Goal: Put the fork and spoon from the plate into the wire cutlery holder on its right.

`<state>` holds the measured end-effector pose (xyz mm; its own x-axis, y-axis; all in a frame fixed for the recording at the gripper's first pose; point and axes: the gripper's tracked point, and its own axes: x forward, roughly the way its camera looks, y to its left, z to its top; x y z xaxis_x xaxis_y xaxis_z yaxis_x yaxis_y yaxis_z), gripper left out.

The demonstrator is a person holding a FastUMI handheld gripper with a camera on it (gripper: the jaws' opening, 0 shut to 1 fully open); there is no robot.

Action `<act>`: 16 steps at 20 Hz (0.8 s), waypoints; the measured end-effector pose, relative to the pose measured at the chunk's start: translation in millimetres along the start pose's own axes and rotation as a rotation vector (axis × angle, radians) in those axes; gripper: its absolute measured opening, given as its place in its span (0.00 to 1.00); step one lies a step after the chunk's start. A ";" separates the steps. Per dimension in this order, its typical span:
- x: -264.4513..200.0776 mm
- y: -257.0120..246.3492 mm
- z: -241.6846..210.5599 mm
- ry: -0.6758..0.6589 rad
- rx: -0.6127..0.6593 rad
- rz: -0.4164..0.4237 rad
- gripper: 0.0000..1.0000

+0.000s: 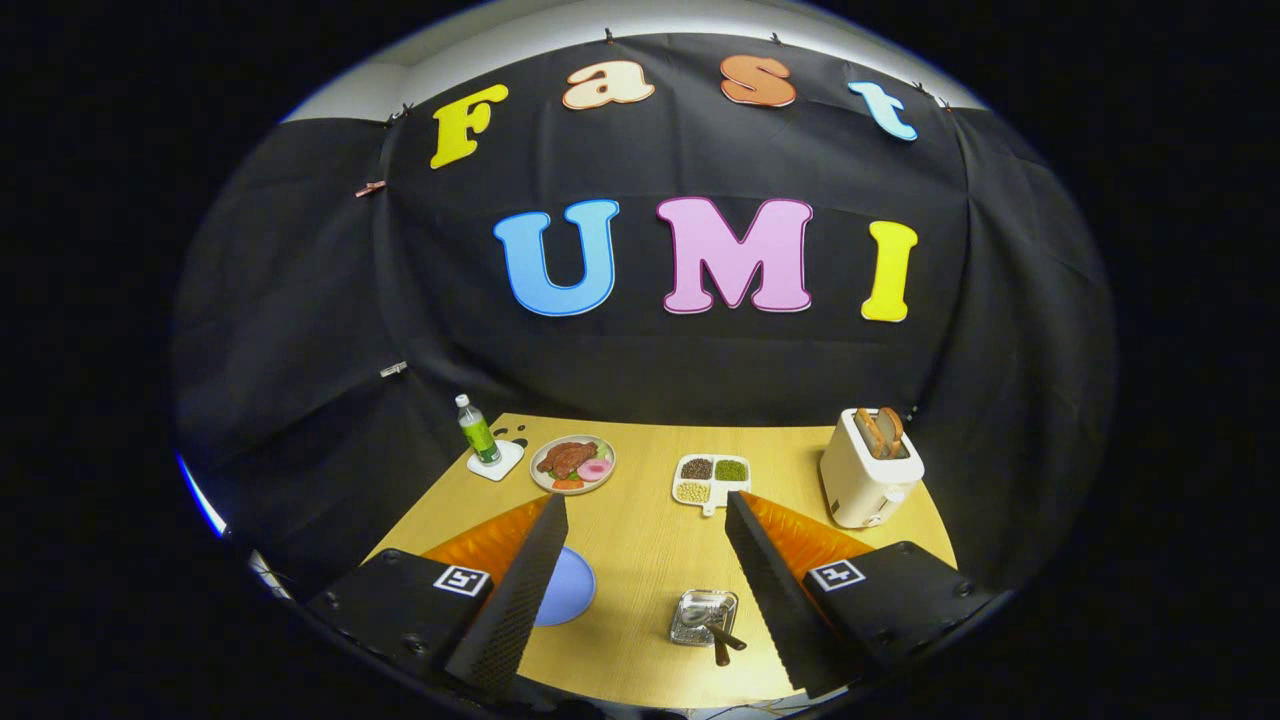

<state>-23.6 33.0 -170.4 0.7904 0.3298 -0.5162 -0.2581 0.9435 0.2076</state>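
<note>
We hold the gripper [645, 520] high over the wooden table [640, 540], fingers spread wide and empty. Between them, near the table's near edge, sits the wire cutlery holder [703, 616], two dark handles [722, 643] leaning out toward us and right. The blue plate [570, 588] lies left, half hidden by the left finger, bare tabletop between them.

We see a matt wood-grain desk [650, 540] and a shiny metal wire cutlery holder [702, 617]. The toaster [866, 470] looks like smooth, glossy plastic.
</note>
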 end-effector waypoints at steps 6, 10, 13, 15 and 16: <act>-8.5 2.8 12.6 -0.094 -0.040 0.067 0.99; -12.9 10.0 9.0 -0.121 -0.060 0.134 0.99; -6.7 10.6 9.7 -0.122 -0.063 0.180 0.99; -8.1 3.0 9.9 -0.129 -0.080 0.190 0.99; -9.8 0.7 9.9 -0.131 -0.082 0.197 0.99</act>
<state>-26.0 30.2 -157.0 0.7840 0.5063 -0.3592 -0.4545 0.8623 0.2232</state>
